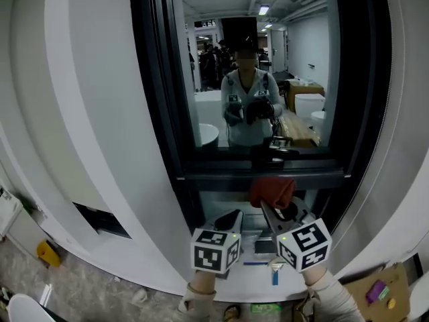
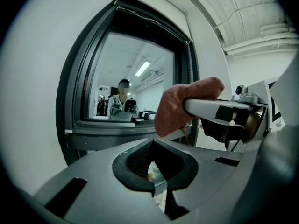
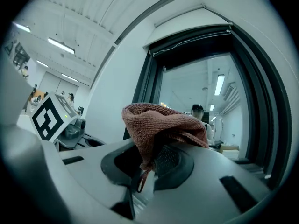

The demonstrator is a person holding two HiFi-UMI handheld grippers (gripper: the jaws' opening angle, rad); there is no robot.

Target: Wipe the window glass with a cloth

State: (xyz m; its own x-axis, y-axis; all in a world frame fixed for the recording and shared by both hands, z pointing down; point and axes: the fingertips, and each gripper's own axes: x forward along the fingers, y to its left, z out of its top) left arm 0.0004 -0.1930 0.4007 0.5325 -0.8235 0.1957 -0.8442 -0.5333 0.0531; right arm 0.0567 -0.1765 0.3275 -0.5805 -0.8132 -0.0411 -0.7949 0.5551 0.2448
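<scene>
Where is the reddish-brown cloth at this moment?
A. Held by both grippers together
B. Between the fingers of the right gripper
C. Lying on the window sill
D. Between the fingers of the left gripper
B. The right gripper has its fingers closed on the reddish-brown cloth, and the left gripper has nothing between its fingers.

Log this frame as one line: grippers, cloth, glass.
phase: pre-wipe | right gripper: shut on cloth | left gripper: shut, empty | cloth: by lower frame, below window glass
</scene>
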